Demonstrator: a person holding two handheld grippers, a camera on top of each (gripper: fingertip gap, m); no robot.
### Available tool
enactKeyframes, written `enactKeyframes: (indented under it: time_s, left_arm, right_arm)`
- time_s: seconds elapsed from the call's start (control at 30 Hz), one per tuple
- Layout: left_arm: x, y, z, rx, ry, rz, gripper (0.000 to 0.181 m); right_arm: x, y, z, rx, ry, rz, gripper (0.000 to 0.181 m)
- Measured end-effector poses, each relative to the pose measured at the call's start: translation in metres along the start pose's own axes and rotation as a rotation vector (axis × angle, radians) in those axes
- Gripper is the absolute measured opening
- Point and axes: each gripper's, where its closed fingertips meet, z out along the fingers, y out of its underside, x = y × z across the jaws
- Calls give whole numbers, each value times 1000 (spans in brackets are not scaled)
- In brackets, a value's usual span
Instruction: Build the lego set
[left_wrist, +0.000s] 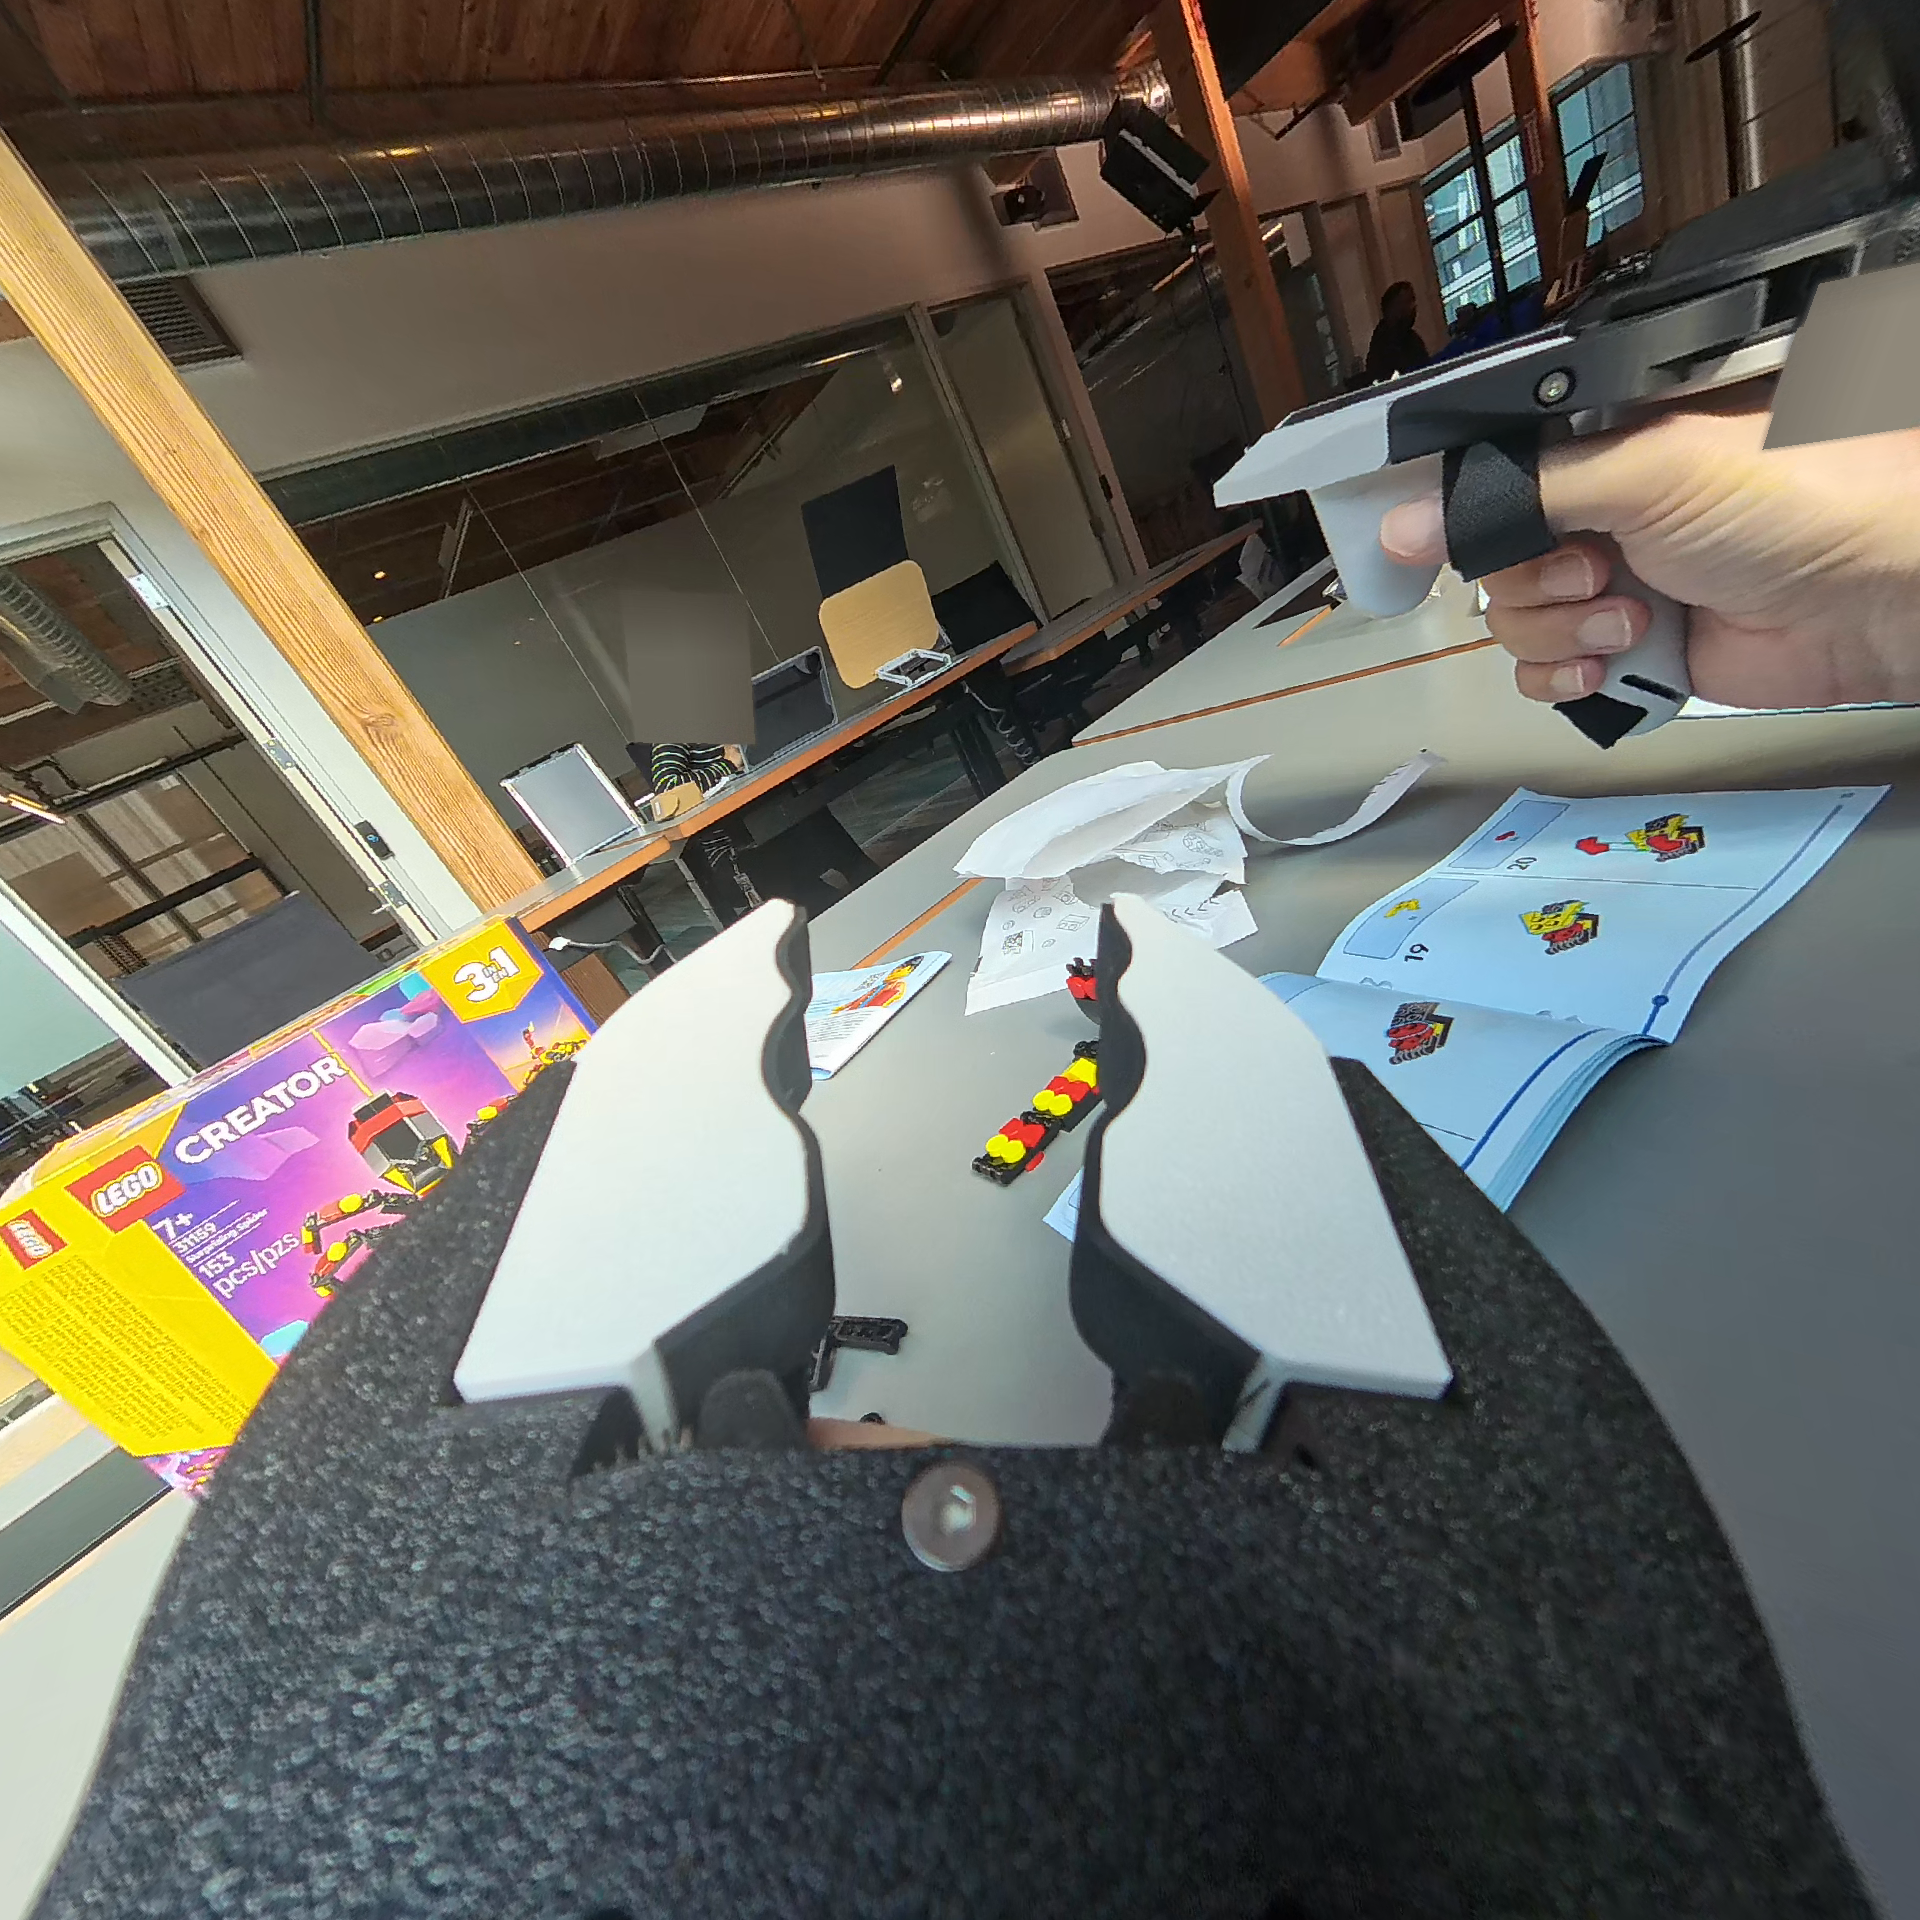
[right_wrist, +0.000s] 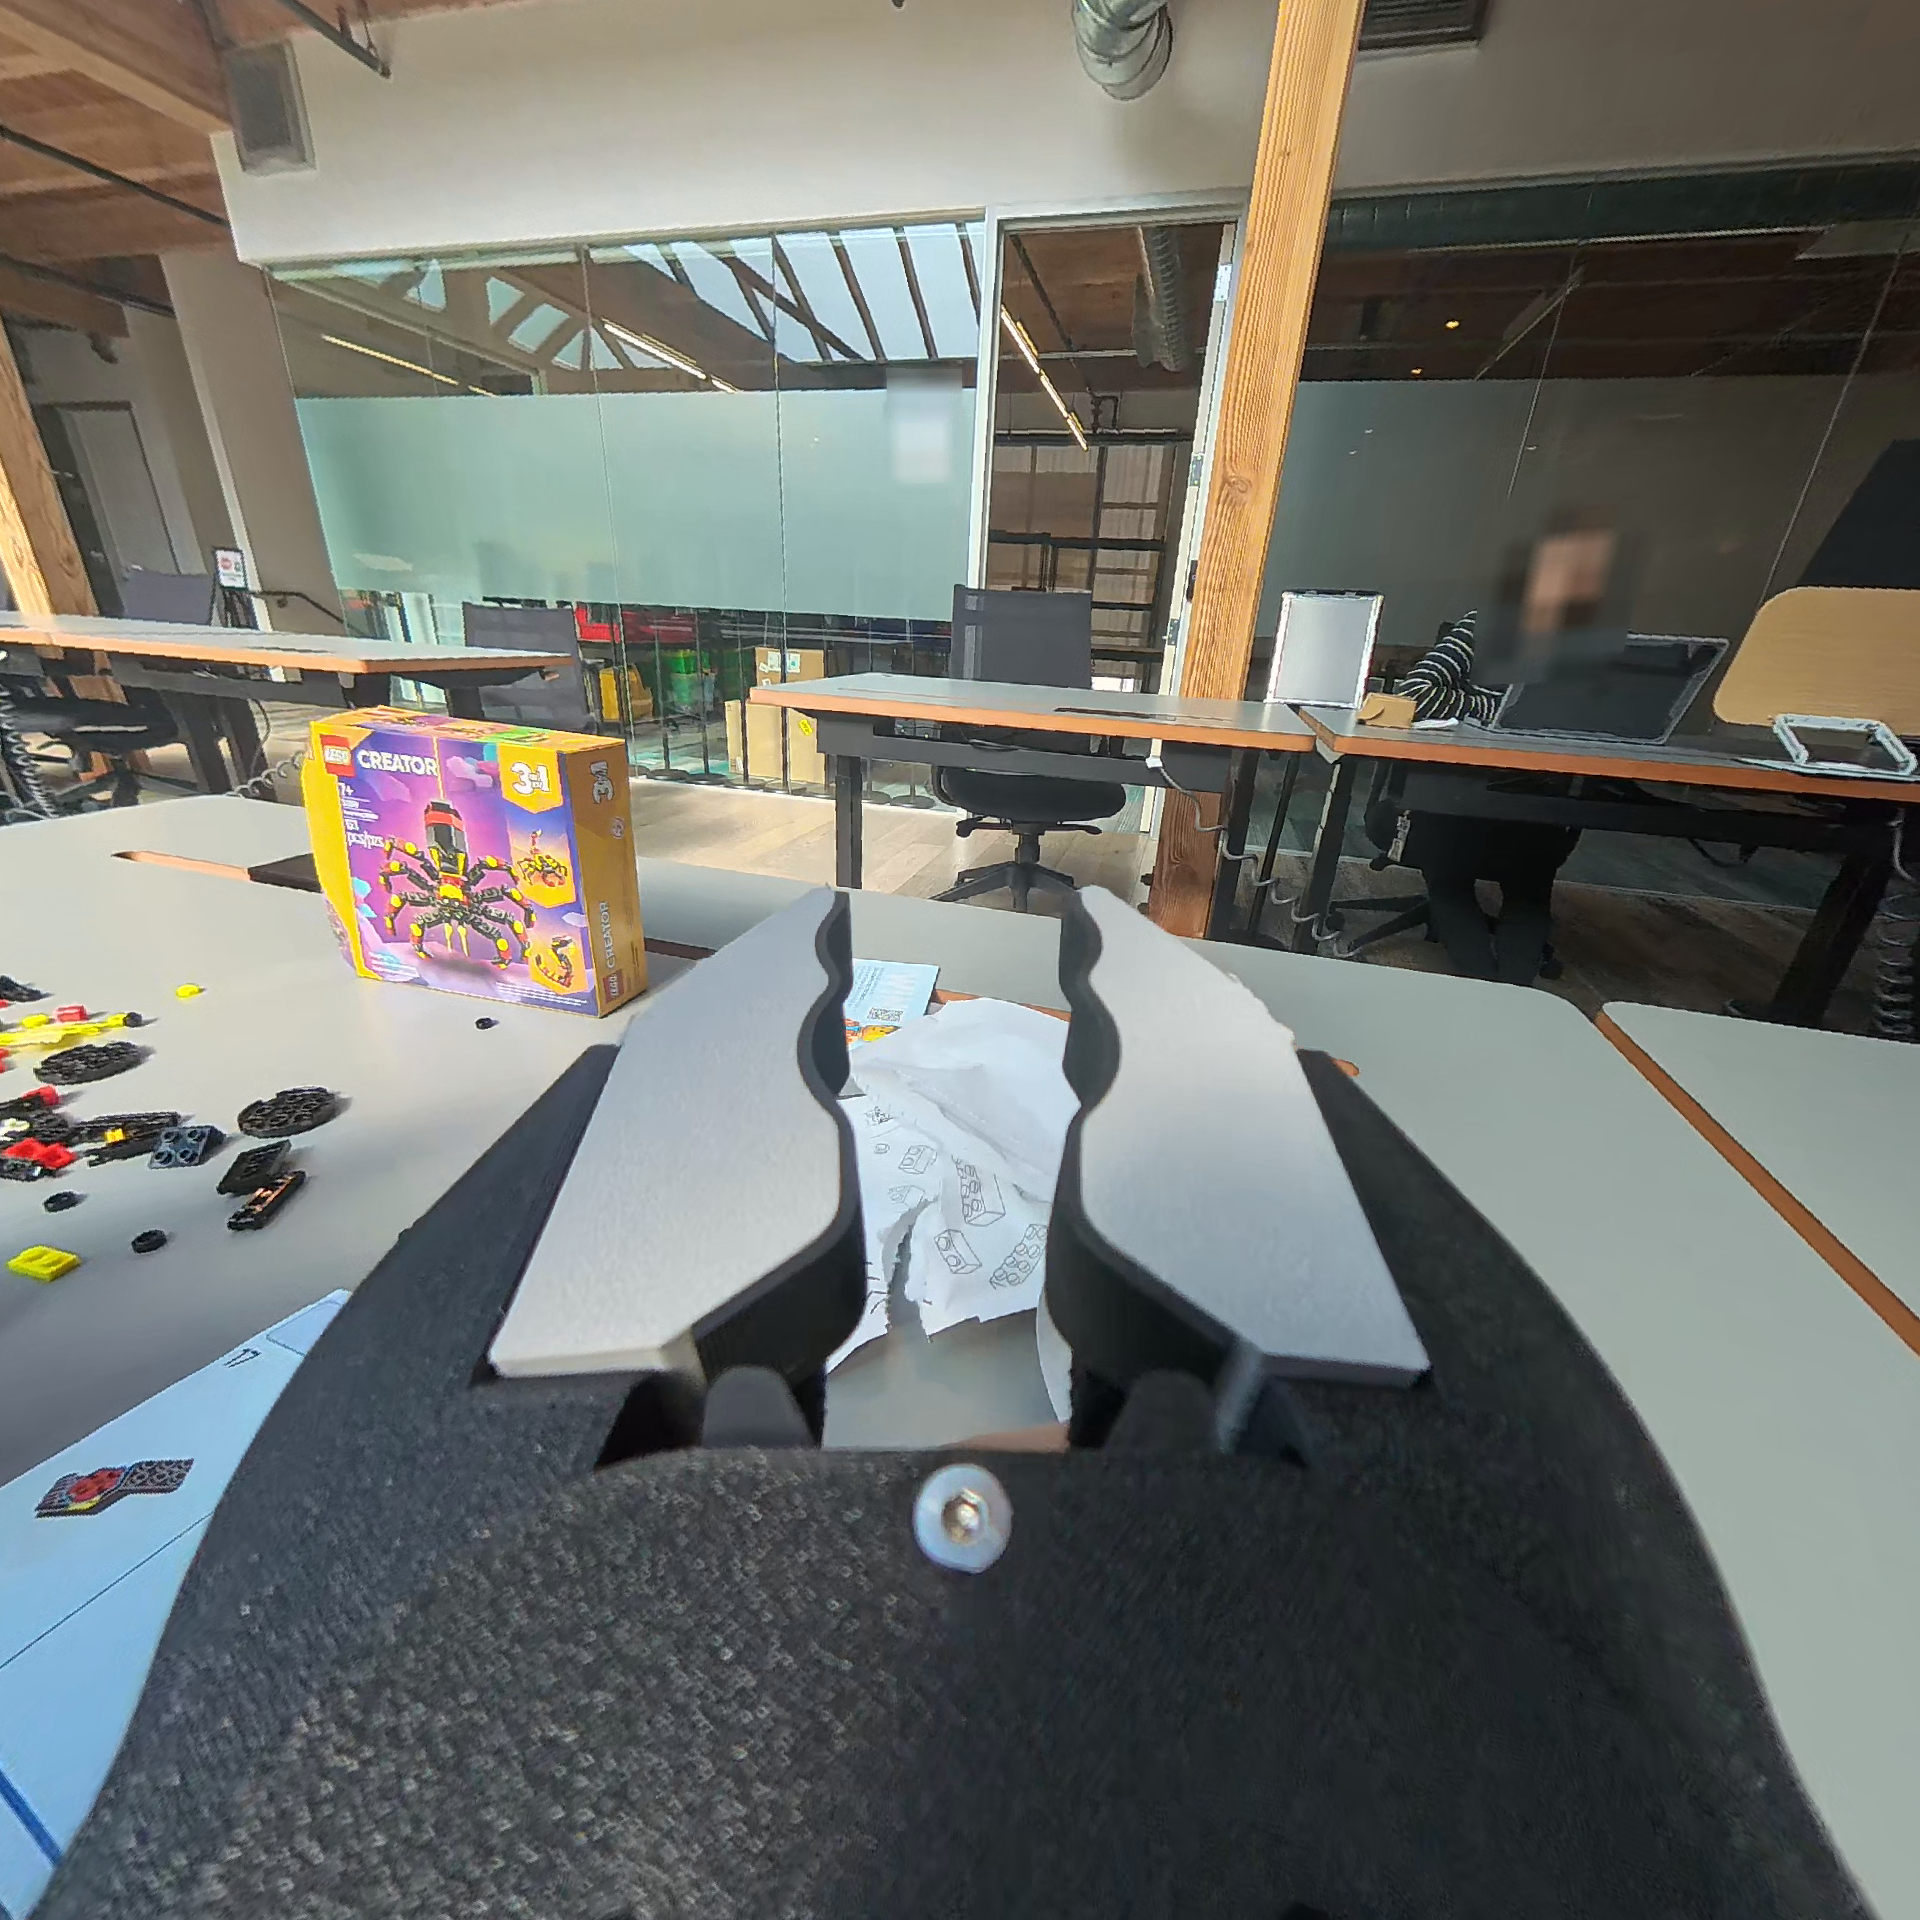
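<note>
My left gripper (left_wrist: 951, 920) is open and empty above the grey table (left_wrist: 1714, 1299). Between its fingers lies a built strip of black, red and yellow bricks (left_wrist: 1039, 1117). A small black piece (left_wrist: 862, 1333) lies near its base. The open instruction booklet (left_wrist: 1538, 966) lies to the right. My right gripper (right_wrist: 956, 899) is open and empty, held over torn white paper bags (right_wrist: 966, 1153). Loose black, red and yellow bricks (right_wrist: 135, 1127) lie at the left of the right wrist view. The right gripper's handle, held by a hand (left_wrist: 1704, 582), shows at upper right in the left wrist view.
The purple and yellow set box (right_wrist: 478, 857) stands upright at the back left and also shows in the left wrist view (left_wrist: 239, 1174). A small leaflet (left_wrist: 873, 1003) lies by the torn bags (left_wrist: 1122, 862). Other desks, chairs and a seated person are beyond the table. There is about 20 cm between the tips of the two grippers.
</note>
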Motion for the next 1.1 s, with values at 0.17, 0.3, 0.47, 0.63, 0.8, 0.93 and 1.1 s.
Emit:
enactKeyframes:
  time_s: [0.17,0.3,0.47,0.63,0.8,0.93,1.1]
  left_arm:
    - [-1,-1,0,6,-8,7,54]
    - [-2,-5,-1,35,-20,28,62]
    - [-3,-9,-1,55,-28,37,73]
    - [-4,-10,-2,57,-36,42,74]
    - [-5,-10,-1,56,-40,39,72]
    - [-4,-10,-1,56,-36,37,72]
    - [-4,-8,0,48,-36,32,71]
  right_arm:
    - [-4,-3,-1,10,3,-52,38]
    - [-5,-4,-1,21,9,-85,38]
    - [-8,-5,-1,28,15,-132,38]
    - [-12,-7,-2,40,22,-196,39]
    - [-13,-6,-1,38,17,-189,38]
    - [-9,-6,-2,39,19,-151,38]
    - [-8,-5,-2,36,17,-145,37]
